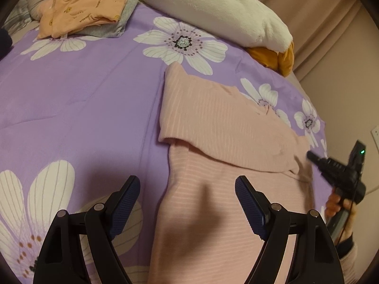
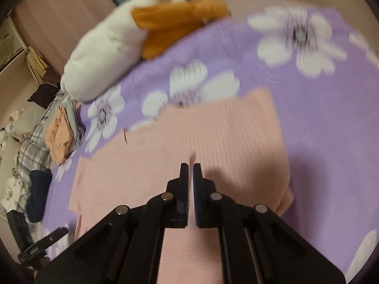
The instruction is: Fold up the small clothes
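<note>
A pink ribbed garment (image 1: 213,123) lies on the purple flowered bedsheet (image 1: 83,94), its upper part folded down over the lower part. My left gripper (image 1: 187,181) hovers open and wide over the garment's near left edge, with nothing between its pads. My right gripper (image 2: 191,164) stands over the middle of the same garment (image 2: 213,137). Its jaws are parted only by a narrow slit, with no cloth pinched between them. From the left wrist view, the right gripper (image 1: 310,155) points at the fold's right end, with a person's hand (image 1: 341,208) holding it.
A folded orange bear-print piece on grey cloth (image 1: 87,7) sits at the far left of the bed. A white plush toy with orange parts (image 1: 213,7) lies along the far edge. A dark navy item (image 2: 39,194) and plaid bedding (image 2: 30,149) lie beyond the sheet's left side.
</note>
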### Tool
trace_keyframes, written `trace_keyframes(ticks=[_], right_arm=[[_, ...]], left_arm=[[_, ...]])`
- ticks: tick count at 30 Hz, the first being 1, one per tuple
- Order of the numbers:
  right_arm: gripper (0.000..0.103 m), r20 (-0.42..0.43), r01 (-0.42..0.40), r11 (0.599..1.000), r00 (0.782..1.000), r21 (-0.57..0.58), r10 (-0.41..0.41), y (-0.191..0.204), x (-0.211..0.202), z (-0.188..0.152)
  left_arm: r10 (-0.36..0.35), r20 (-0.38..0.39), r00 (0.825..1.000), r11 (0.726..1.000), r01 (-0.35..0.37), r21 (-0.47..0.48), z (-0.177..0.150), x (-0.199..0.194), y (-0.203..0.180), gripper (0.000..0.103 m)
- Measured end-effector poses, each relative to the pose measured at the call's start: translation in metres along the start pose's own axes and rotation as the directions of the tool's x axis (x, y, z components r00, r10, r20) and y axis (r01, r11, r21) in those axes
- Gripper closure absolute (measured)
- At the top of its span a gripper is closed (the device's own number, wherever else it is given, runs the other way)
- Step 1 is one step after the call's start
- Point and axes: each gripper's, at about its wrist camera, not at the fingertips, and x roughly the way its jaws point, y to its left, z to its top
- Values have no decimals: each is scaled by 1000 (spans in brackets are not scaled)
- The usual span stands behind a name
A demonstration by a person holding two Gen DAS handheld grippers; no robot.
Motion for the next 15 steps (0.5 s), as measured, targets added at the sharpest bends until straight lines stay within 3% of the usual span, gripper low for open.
trace_keyframes(ticks=[1, 3, 6, 8, 10, 12, 15], right_arm=[[73, -4, -10, 1000, 1000, 10, 10, -1, 1, -2], [61, -19, -39, 999, 999, 19, 39, 1, 6, -5], [62, -57, -33, 999, 998, -21, 32, 16, 19, -10], [73, -102, -19, 998, 995, -63, 13, 26, 35, -15], [89, -96, 46, 990, 994, -130, -59, 34, 42, -19], [96, -71, 56, 986, 995, -157, -68, 41, 37, -16], [97, 53, 31, 987, 998, -159, -23, 45, 3, -3]], left_arm=[[-1, 0, 1000, 1000, 1, 0, 0, 0, -1, 21], [0, -3, 1000, 1000, 0, 4, 0, 1, -2, 21], [4, -4, 1000, 1000, -4, 8, -1, 0, -3, 21], [7, -3, 1000, 1000, -7, 4, -1, 0, -2, 21], [7, -4, 1000, 1000, -7, -7, 0, 0, 0, 21], [8, -4, 1000, 1000, -8, -13, 1, -1, 2, 21], [16, 1, 1000, 1000, -16, -5, 2, -3, 3, 21]])
